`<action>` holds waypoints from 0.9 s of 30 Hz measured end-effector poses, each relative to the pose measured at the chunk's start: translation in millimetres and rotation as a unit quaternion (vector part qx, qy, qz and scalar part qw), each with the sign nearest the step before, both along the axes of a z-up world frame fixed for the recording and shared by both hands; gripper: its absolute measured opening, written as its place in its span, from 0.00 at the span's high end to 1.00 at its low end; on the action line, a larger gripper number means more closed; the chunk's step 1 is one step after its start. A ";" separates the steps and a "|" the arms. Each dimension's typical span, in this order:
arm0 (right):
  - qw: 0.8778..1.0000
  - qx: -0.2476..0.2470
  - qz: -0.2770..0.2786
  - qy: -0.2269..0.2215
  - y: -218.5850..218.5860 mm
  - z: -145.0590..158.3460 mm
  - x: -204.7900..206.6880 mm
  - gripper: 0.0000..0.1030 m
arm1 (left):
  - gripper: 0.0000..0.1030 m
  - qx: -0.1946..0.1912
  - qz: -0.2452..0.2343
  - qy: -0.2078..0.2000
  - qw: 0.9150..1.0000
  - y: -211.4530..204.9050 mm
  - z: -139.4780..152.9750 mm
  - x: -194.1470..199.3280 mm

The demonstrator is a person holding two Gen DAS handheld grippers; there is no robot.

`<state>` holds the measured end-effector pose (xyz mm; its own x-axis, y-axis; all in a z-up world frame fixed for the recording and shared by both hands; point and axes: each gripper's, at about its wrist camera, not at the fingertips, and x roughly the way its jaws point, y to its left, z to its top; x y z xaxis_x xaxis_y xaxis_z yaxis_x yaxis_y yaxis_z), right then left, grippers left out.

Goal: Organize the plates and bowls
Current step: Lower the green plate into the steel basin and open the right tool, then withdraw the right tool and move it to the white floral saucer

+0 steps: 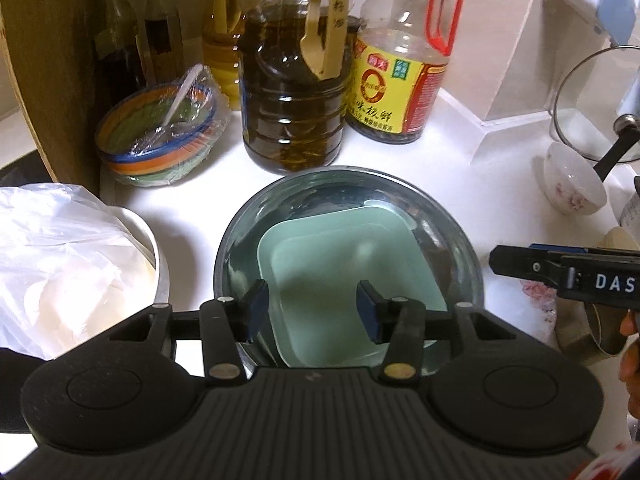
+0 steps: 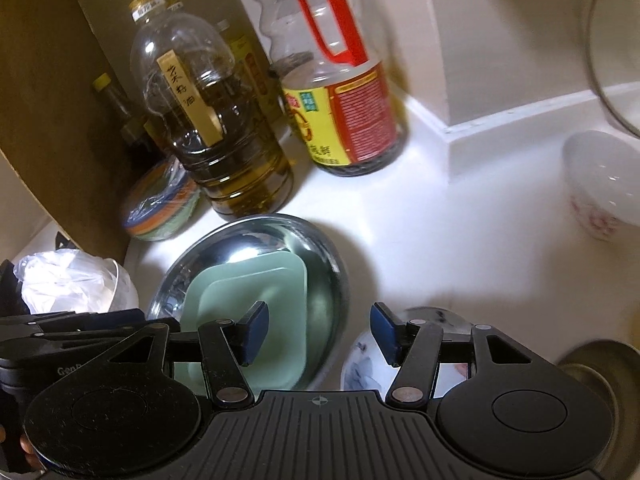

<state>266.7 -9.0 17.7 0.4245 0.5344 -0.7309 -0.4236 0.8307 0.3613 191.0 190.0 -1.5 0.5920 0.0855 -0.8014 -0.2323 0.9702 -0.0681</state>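
Since the green square plate (image 1: 352, 280) is already sitting inside the steel bowl (image 1: 452, 232) near the back of the tabletop (image 1: 440, 152), just in front of the oil bottle (image 1: 292, 112), I'd say one stack is sorted. Still loose though: a white floral bowl (image 2: 604, 184) tipped on its side over by the right edge, and a blue-patterned bowl (image 2: 368, 364) at the front, right beside the steel one. So maybe halfway, judging by eye.

Both hands are angled down at the stack. The left gripper (image 1: 314, 312) hangs right over the green plate, jaws apart, nothing pinched. The right gripper (image 2: 318, 332) sits between the steel bowl and the patterned bowl, jaws also spread and empty.
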 end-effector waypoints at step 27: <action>0.999 -0.025 0.026 0.008 -95.4 2.7 -78.4 0.44 | 0.54 0.016 0.029 0.016 0.999 -87.3 10.0 -74.0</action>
